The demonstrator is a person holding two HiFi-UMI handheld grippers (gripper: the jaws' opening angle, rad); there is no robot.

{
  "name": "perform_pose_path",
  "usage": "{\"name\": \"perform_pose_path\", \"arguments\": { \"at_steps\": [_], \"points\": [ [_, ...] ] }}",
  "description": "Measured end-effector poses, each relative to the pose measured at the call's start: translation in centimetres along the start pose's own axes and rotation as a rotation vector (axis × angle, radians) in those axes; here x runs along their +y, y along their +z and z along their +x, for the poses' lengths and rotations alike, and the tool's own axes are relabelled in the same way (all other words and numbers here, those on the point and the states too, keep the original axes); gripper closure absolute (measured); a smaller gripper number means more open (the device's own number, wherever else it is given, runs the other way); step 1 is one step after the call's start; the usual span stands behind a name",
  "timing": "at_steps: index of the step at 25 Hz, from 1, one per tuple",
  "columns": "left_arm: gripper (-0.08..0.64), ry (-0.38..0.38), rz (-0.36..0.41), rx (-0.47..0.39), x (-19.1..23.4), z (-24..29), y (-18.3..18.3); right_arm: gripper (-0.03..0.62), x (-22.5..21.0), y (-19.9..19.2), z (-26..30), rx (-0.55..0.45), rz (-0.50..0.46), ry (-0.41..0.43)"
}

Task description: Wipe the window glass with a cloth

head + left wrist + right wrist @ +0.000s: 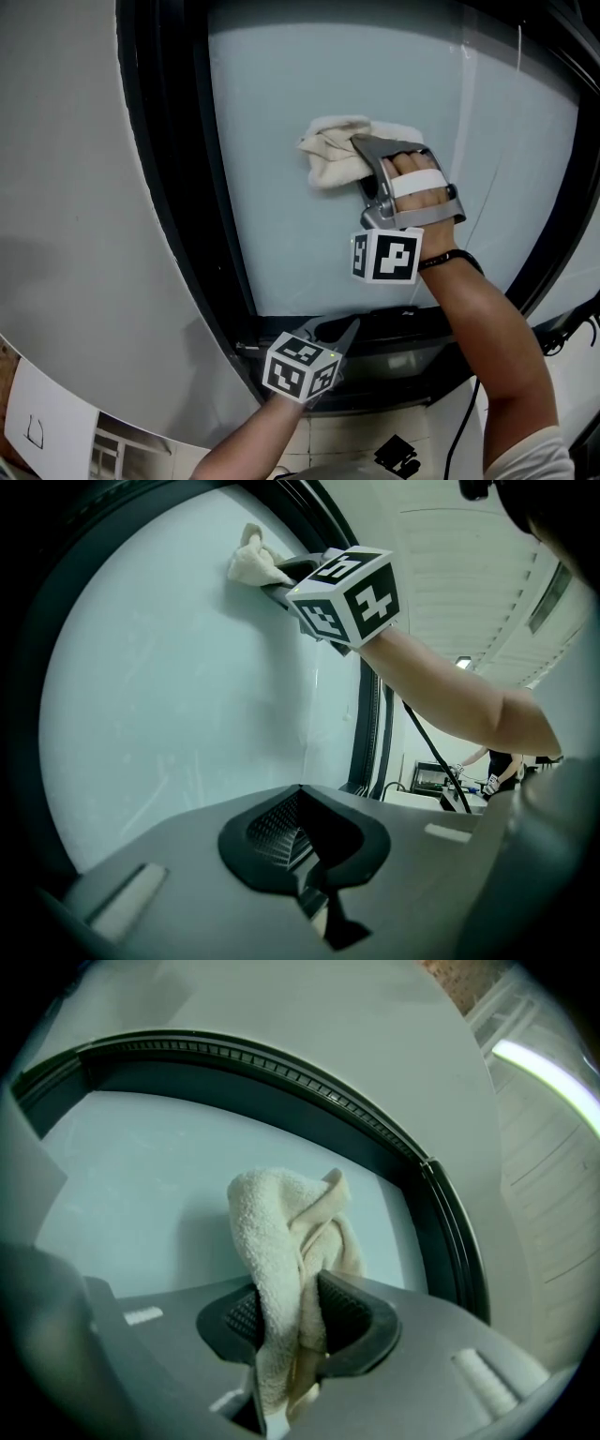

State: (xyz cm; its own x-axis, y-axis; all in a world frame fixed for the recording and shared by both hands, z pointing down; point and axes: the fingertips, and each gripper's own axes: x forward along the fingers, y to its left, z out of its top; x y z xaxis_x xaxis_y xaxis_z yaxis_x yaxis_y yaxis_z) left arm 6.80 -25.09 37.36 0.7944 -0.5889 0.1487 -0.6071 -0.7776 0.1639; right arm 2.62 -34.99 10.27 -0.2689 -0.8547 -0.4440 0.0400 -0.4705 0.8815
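1. Cloth (336, 150), cream and bunched, lies against the window glass (272, 206) in my head view, in the upper middle of the pane. My right gripper (359, 146) has it by one end, with my right hand (419, 187) on the handle. My left gripper (351, 325) is low down by the black frame (173, 187) at the bottom of the pane, well apart from the cloth.
2. In the left gripper view, my jaws are closed against each other with nothing between them, and they point at the glass. The cloth and the right gripper are high up the pane, near the frame's edge.
3. In the right gripper view, my jaws are clamped on the cloth. It runs between the ribbed pads and bunches out ahead against the glass, with the curved frame beyond it.
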Motion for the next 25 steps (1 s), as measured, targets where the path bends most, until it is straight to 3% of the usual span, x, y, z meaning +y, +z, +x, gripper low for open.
{"name": "perform_pose_path", "arguments": {
  "at_steps": [25],
  "points": [
    [0.543, -0.01, -0.022, 0.035, 0.1, 0.7, -2.8, 0.479, 5.1, 0.6, -2.6, -0.024, 0.036, 0.05]
  ]
}}
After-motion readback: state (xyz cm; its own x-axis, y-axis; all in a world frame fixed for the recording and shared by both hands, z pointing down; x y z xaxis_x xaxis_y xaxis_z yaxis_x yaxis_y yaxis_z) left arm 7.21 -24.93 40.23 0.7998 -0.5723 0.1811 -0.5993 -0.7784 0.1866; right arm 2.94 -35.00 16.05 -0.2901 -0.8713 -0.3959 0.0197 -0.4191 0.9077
